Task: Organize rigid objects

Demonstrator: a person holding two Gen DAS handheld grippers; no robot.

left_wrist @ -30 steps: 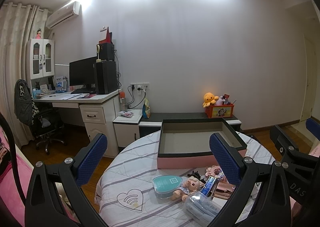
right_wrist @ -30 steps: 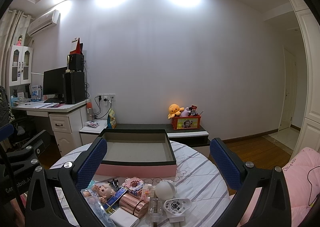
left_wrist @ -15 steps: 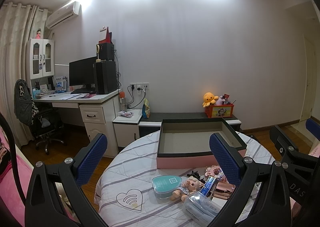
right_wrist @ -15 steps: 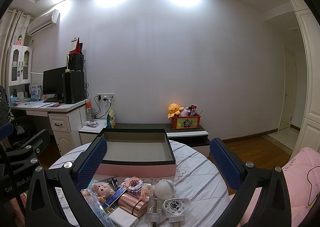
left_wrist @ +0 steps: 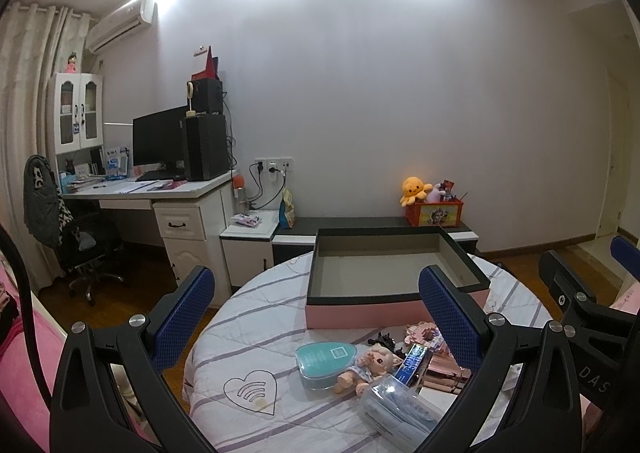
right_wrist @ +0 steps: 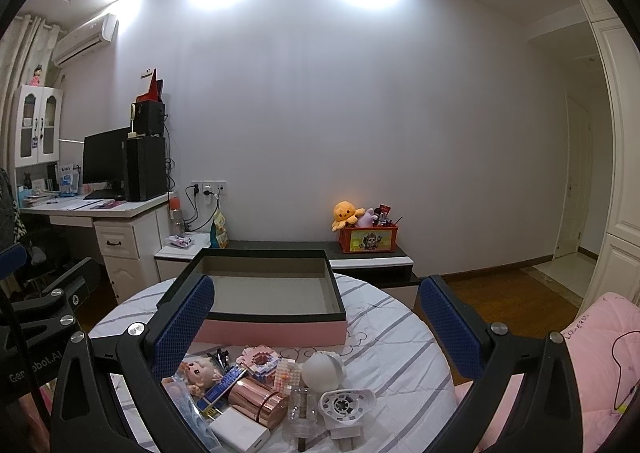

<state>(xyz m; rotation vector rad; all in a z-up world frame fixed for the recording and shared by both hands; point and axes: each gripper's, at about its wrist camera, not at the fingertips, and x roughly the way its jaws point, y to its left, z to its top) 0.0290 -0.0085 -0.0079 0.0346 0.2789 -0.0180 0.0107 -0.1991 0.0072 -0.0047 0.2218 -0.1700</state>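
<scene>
A pink box with a black rim (left_wrist: 362, 311) (right_wrist: 272, 327) sits empty at the back of the round table. In front of it lies a heap of small things: a teal case (left_wrist: 325, 358), a small doll (left_wrist: 366, 367) (right_wrist: 199, 369), a pink block model (right_wrist: 261, 360), a rose-gold case (right_wrist: 260, 401), a white ball-shaped piece (right_wrist: 322, 369), a white fan-like piece (right_wrist: 346, 405), a white box (right_wrist: 239, 433) and a clear pack (left_wrist: 396, 411). My left gripper (left_wrist: 316, 307) and right gripper (right_wrist: 316, 311) are both open, above the table's near side, holding nothing.
The table wears a striped cloth (left_wrist: 260, 317) with a heart patch (left_wrist: 251, 393). Behind it stand a low black-and-white cabinet (right_wrist: 372, 265) with a red toy bin (right_wrist: 368, 239), and a desk (left_wrist: 160, 193) with a monitor. Pink bedding (right_wrist: 600, 353) lies at right.
Both views have shifted only slightly; the heap sits a little lower and nearer in the right wrist view. Both grippers stay open.
</scene>
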